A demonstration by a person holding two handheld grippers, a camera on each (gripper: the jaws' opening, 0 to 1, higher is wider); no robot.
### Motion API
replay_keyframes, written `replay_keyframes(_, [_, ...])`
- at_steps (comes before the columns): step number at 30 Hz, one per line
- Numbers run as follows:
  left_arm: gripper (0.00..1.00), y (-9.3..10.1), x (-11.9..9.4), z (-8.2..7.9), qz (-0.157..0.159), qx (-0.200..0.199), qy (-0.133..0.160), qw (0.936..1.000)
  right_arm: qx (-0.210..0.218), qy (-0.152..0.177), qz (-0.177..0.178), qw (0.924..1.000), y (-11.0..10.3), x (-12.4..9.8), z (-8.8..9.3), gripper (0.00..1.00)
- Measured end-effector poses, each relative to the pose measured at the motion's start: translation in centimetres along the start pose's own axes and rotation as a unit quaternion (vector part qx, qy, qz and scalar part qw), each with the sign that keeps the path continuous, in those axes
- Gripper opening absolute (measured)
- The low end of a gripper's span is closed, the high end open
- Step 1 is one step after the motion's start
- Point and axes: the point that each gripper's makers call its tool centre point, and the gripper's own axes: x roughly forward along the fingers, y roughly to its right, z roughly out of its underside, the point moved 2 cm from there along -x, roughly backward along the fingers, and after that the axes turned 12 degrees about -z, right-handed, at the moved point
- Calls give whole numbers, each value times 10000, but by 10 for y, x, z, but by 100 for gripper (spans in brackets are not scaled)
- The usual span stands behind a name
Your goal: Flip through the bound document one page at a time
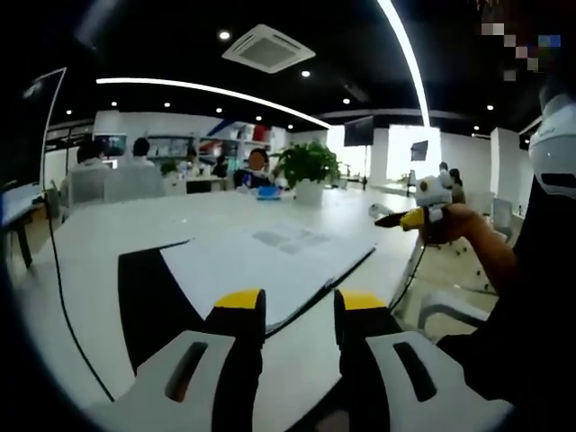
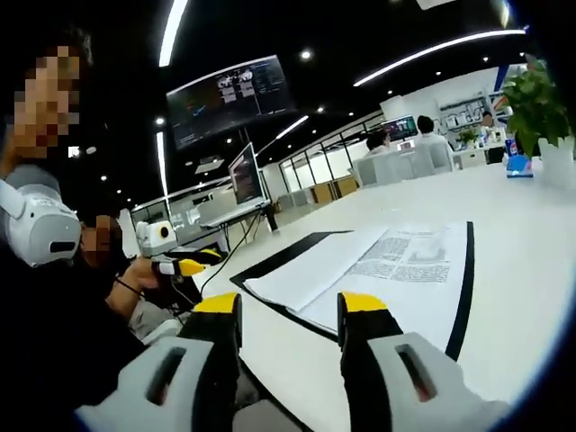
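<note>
We see the bound document [image 1: 270, 261] lying open and flat on a long white table [image 1: 108, 243], its pale pages resting on a black cover that shows as a dark border around them. In the left gripper view the black cover spreads to the left of the pages and a thin dark edge runs along their right side; the long side of the document runs away from the left gripper [image 1: 299, 310] toward the far end of the table. A block of grey print sits on the far part of the page. In the right gripper view the document [image 2: 378, 270] shows 2 open pages, the nearer one plain white and slightly lifted, the farther one covered in dense print, with the black cover framing them.

The left gripper has 2 black jaws with yellow tips and grey plastic bodies; they stand apart with a clear gap and grip nothing, just in front of the near edge of the document. The right gripper [image 2: 292, 315] has the same build, and its jaws also stand apart around nothing, near the corner of the pages.

In the left gripper view the right gripper comes in at the right, held in a hand [image 1: 454, 225]. A white pot [image 1: 309, 191] holds a leafy green plant [image 1: 306, 162] at the far end of the table. A black cable [image 1: 63, 297] trails across the table on the left. People sit at desks in the background
</note>
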Motion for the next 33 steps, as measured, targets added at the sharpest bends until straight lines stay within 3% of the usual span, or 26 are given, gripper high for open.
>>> replay_keyframes(2, [30,2,2,0,3,44,9,10000,70,353,30,9993,2,-2,-9,58])
replay_keyframes(3, [30,4,3,-1,22,50,28,10000,17,381,32,9993,3,-4,-11,56])
replay_keyframes(6, [30,7,9,-2,93,-59,65,9999,108,400,-15,9991,3,-9,-12,38])
replay_keyframes(9, [32,11,13,-2,152,-61,26,9999,-40,554,-37,9984,4,-12,-18,34])
replay_keyframes(19, [30,19,27,6,288,-74,-158,9994,270,495,144,9983,16,-12,-12,63])
replay_keyframes(22, [30,23,31,3,363,-105,-122,9992,114,241,468,9985,27,-17,-5,68])
replay_keyframes(26, [30,26,37,-1,430,-55,-127,9990,147,194,521,9983,33,-19,-3,74])
replay_keyframes(28, [30,27,40,-3,444,32,-137,9989,186,160,568,9981,34,-19,-3,83])
replay_keyframes(31, [30,30,46,-5,489,128,-163,9986,-174,-444,688,9965,36,-17,10,92])
replay_keyframes(33, [30,34,50,-5,585,163,-208,9979,-292,-444,647,9965,33,-16,11,88])
